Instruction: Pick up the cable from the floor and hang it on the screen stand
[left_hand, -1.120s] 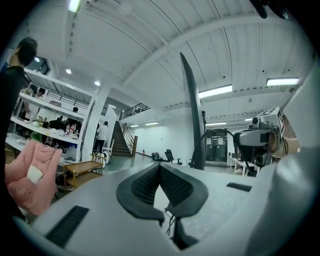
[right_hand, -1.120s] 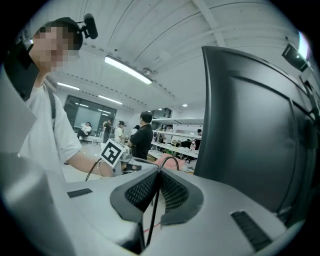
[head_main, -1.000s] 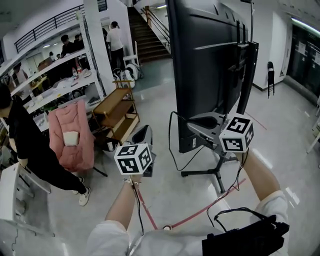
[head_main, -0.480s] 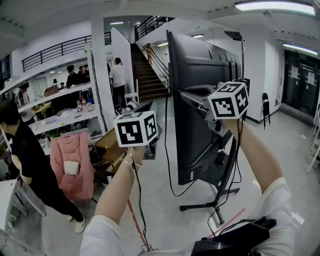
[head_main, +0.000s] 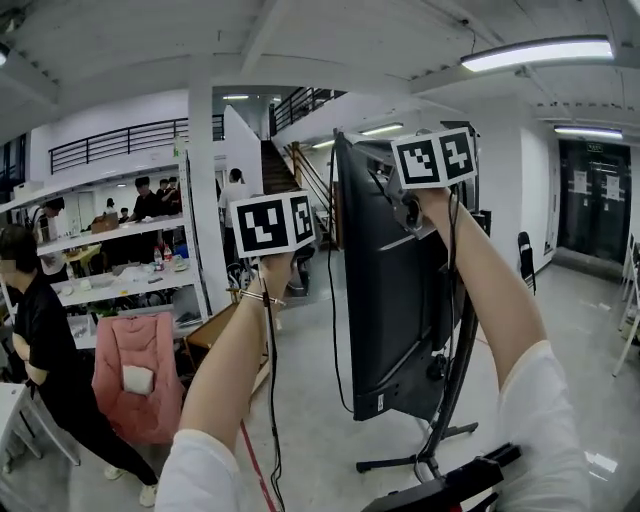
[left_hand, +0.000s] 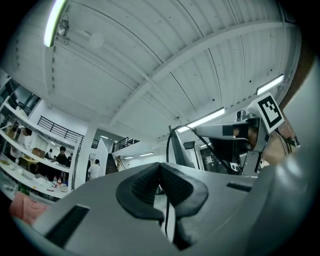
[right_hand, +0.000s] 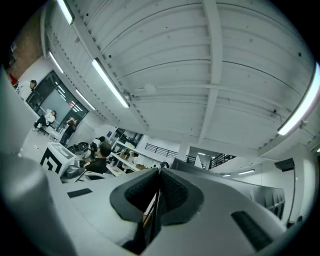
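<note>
Overhead, both tools are held up at the top of the screen (head_main: 385, 300), which stands on its stand (head_main: 441, 400). The left tool (left_hand: 160, 174) has its pads pressed together on the thin black cable (left_hand: 166, 220). The cable shows in the slit below the pads. Above them, in the left gripper view, it arcs past the screen's upper corner toward the right tool (right_hand: 159, 176). The right tool's pads are likewise closed, with a thin dark line pinched between them that looks like the same cable. So the cable is off the floor (head_main: 310, 440) and spans between the two tools near the screen's top edge. Whether it touches that edge cannot be told.

As for things that hold others, the open shelving (head_main: 120, 285) at the left of the head view carries bottles (head_main: 160, 258) and small clutter too blurred to name. A pink jacket (head_main: 135, 370) hangs below it. A person in black (head_main: 40, 340) stands beside the shelving, and others stand behind it.
</note>
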